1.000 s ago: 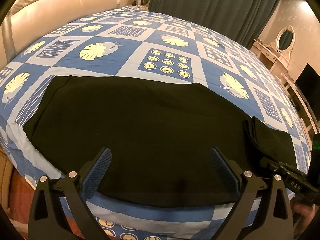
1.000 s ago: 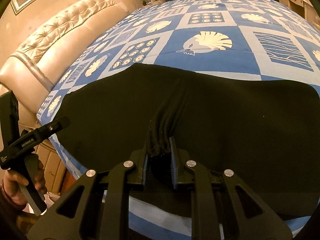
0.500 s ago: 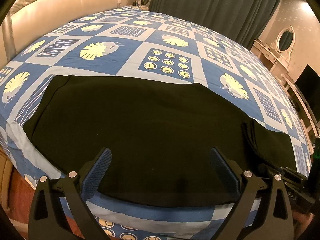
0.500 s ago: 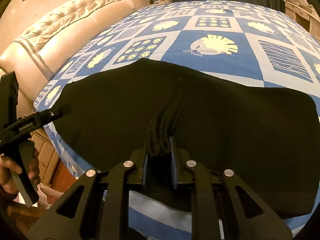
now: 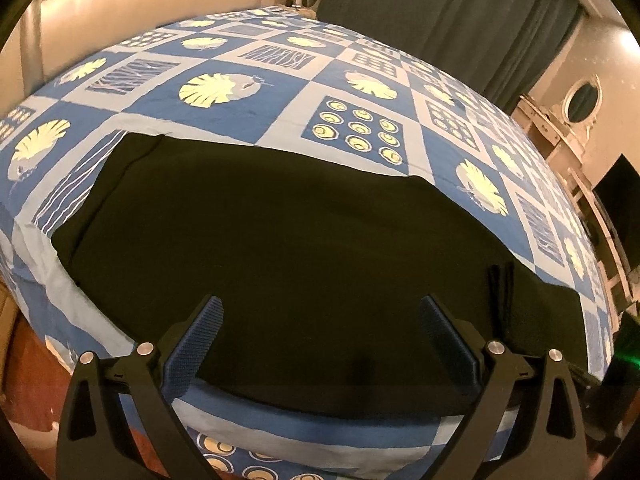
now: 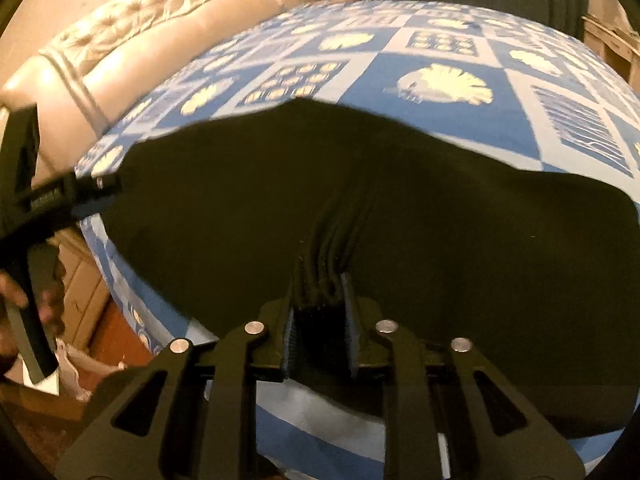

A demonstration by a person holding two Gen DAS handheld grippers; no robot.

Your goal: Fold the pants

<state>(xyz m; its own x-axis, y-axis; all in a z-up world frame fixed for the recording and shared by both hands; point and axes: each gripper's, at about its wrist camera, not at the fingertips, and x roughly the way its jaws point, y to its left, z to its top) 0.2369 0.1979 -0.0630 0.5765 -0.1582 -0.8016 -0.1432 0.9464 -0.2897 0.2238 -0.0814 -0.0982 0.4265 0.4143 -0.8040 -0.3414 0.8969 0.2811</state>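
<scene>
Black pants lie spread across the near edge of the bed. In the right wrist view the pants rise into a pleated ridge. My right gripper has this bunched fold between its pads; its jaws are opening and the fold still fills the gap. The same ridge shows at the right of the left wrist view. My left gripper hovers over the pants' near hem, open wide with nothing between its fingers. Its tip and the hand holding it appear at the left of the right wrist view.
A blue and white patterned bedspread covers the bed, with a padded cream headboard at the far left. Dark curtains hang behind. A dresser with an oval mirror and a dark screen stand at the right. Reddish floor lies below the bed edge.
The right gripper's pads have parted slightly around the bunched fold, and that gripper has rolled a little. The left gripper has hardly moved and stays open.
</scene>
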